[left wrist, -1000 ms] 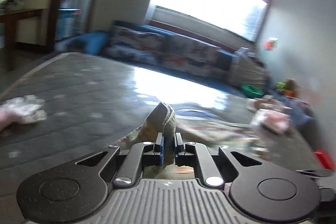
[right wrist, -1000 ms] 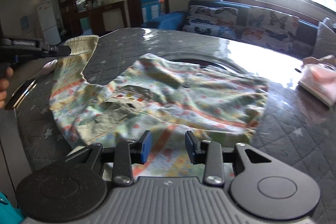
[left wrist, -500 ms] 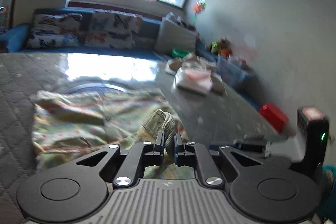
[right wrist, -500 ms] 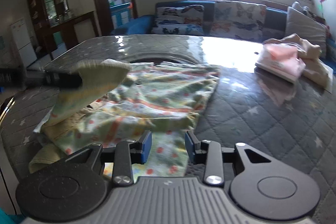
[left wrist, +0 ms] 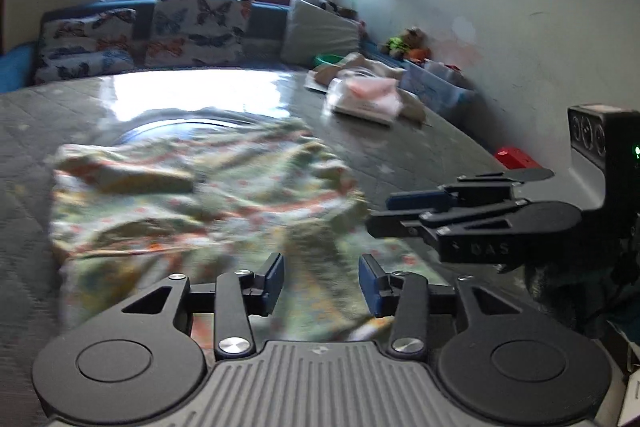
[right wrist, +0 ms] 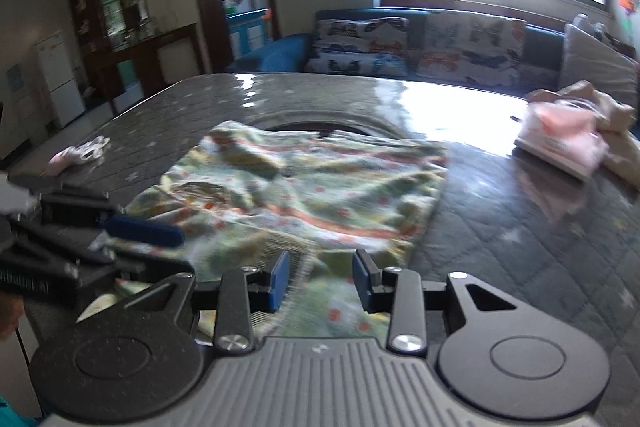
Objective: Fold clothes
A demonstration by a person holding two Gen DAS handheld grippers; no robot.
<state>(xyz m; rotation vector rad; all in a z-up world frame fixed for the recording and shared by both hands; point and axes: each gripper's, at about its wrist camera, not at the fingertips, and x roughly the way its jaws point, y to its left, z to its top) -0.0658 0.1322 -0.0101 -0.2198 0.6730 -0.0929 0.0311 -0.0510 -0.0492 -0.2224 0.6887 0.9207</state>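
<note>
Two grippers hang low over the near edge of a quilted grey counter (right wrist: pixel 540 227). The left gripper (left wrist: pixel 320 283) has just been opening its jaws; they now stand apart with nothing pinched, the patterned shirt (left wrist: pixel 192 203) lying crumpled flat below and beyond them. The right gripper (right wrist: pixel 318 281) holds its jaws apart too, empty, over the shirt's near hem. In the left view its side carries raised letters, too blurred to read surely. Farther right lies a folded pink pile (right wrist: pixel 560 135); far left, a small pale garment (right wrist: pixel 78 153). Beyond stands a butterfly-print sofa (right wrist: pixel 420 47).
</note>
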